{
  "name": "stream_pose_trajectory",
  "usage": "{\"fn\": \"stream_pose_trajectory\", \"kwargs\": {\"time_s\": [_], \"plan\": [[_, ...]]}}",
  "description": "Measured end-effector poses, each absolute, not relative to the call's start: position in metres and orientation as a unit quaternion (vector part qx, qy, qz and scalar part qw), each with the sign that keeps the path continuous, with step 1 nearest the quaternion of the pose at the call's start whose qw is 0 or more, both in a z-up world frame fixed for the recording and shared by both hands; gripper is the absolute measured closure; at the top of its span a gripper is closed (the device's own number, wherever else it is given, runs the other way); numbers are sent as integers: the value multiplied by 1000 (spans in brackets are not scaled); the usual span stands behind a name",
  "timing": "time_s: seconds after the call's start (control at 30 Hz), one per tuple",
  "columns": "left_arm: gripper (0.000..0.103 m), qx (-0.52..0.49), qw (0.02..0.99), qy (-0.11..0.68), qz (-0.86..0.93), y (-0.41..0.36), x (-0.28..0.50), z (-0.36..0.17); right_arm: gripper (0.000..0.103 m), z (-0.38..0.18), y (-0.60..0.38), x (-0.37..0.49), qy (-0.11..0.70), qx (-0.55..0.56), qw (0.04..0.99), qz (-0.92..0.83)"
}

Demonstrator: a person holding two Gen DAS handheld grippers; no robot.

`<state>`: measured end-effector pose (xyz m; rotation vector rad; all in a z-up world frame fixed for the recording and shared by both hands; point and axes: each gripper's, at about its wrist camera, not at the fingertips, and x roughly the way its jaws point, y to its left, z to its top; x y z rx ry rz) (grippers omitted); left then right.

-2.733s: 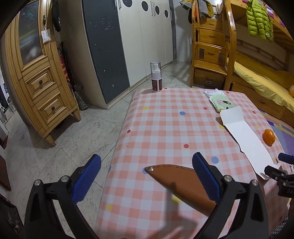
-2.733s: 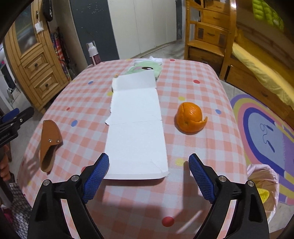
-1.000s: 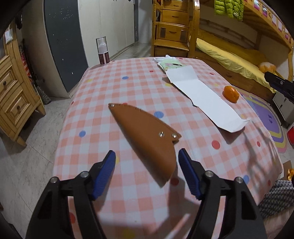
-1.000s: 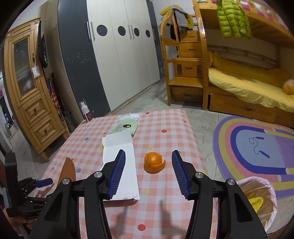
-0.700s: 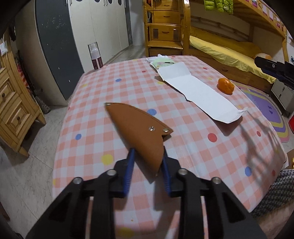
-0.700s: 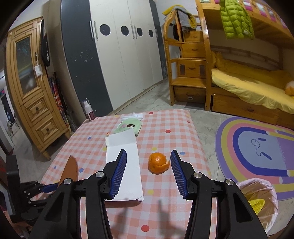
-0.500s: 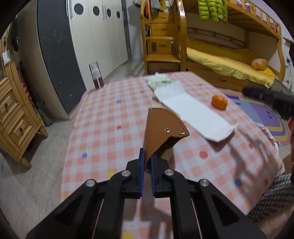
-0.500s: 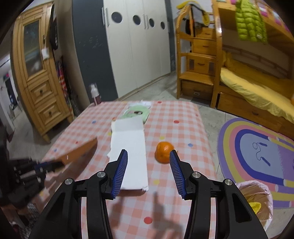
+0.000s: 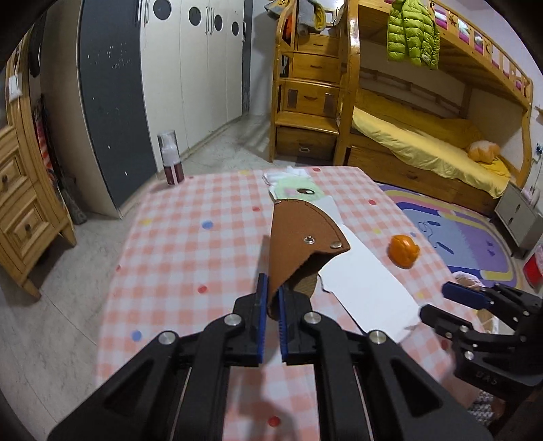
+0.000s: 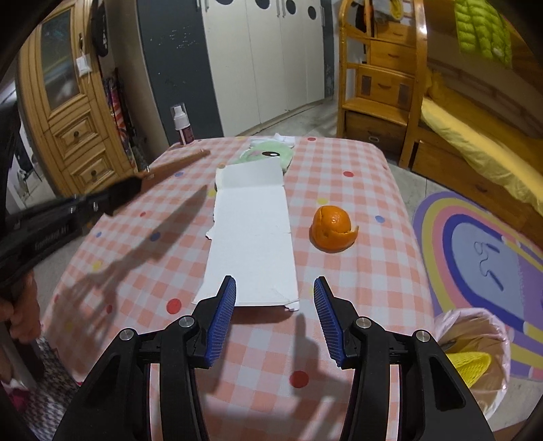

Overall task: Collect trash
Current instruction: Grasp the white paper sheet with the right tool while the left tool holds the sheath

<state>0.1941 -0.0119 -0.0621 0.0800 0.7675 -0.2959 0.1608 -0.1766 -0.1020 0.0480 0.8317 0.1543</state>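
A wooden bunk bed (image 9: 424, 112) with yellow bedding fills the upper right of the left wrist view, a green puffer jacket (image 9: 412, 32) draped over its top rail. Left of it rises a wooden drawer staircase (image 9: 312, 91). A white and dark grey wardrobe (image 9: 163, 74) with round cutouts spans the upper centre, and a wooden cabinet (image 10: 68, 112) stands at upper left in the right wrist view. A rainbow rug (image 10: 475, 237) lies on the marbled floor (image 9: 47, 325).
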Motion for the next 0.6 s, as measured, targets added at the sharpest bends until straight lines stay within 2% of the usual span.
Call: {"fn": "stream_pose_trajectory", "kwargs": {"time_s": [0.6], "plan": [[99,118,895,402,-155,-40,172,-102,58,-115,-184,148,419,133,896,55]]}}
